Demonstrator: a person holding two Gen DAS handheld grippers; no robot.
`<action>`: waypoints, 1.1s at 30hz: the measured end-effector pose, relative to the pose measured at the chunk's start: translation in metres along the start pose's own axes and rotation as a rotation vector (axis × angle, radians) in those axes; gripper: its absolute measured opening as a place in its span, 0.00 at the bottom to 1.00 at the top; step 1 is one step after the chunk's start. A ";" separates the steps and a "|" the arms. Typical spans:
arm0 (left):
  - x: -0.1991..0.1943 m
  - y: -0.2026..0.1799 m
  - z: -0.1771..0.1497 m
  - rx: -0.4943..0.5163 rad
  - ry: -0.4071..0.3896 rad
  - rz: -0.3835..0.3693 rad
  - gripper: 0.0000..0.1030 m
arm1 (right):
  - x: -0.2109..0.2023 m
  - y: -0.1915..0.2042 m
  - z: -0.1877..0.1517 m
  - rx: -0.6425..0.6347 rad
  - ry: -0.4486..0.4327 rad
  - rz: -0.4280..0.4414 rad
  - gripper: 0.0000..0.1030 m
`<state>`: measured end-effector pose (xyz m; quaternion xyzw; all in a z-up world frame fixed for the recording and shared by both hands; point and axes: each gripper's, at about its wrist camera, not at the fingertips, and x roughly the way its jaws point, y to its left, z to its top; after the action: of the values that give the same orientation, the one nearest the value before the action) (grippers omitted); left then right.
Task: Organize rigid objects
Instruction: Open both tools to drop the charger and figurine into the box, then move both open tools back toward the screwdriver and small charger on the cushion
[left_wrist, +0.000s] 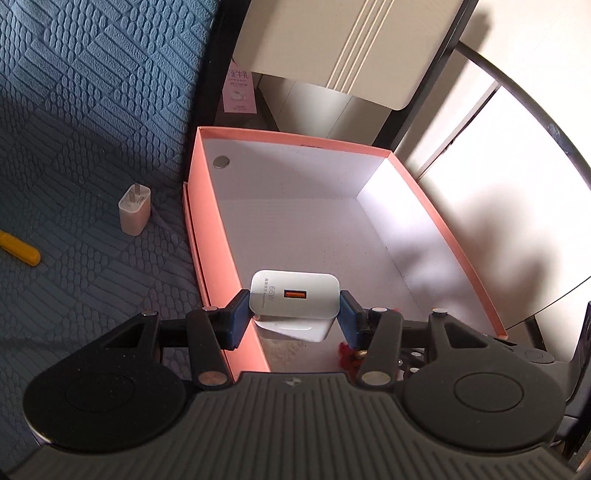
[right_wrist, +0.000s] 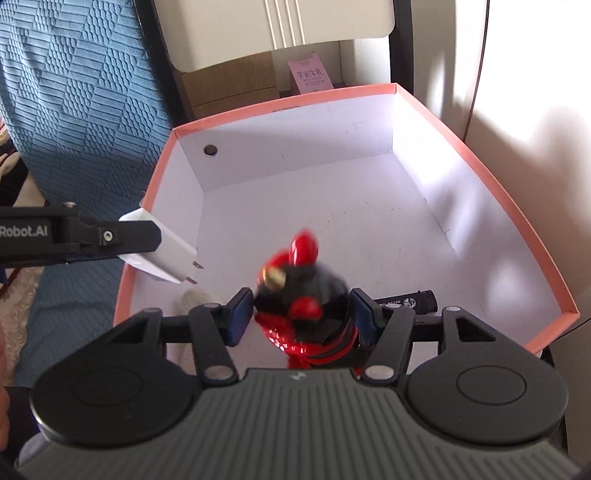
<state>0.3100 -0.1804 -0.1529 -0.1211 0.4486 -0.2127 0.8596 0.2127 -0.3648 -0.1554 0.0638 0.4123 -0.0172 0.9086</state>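
Presently I judge the white charger (left_wrist: 294, 295) light, rigid and smooth-sided, so slippery; my left hand-held gripper (left_wrist: 294, 314) pinches its flat flanks, the proper hold, just inside the pink box's (left_wrist: 207, 229) near-left wall. It is a rounded white block with an orange port and two prongs. My right hand-held gripper (right_wrist: 302, 312) clamps a glossy red-and-black figurine (right_wrist: 303, 295) over the box's near end; irregular, possibly fragile. A second charger (left_wrist: 135, 209) lies outside the box, left.
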 end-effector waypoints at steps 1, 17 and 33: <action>0.000 -0.001 0.000 0.004 0.001 0.006 0.55 | 0.000 0.000 0.000 0.000 -0.001 0.002 0.58; -0.040 -0.008 0.006 0.005 -0.102 -0.009 0.67 | -0.029 0.013 0.017 -0.005 -0.084 0.039 0.58; -0.150 0.014 0.005 0.029 -0.327 0.029 0.67 | -0.090 0.081 0.042 -0.100 -0.236 0.101 0.58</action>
<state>0.2418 -0.0965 -0.0475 -0.1351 0.3012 -0.1839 0.9259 0.1917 -0.2916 -0.0517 0.0365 0.2994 0.0418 0.9525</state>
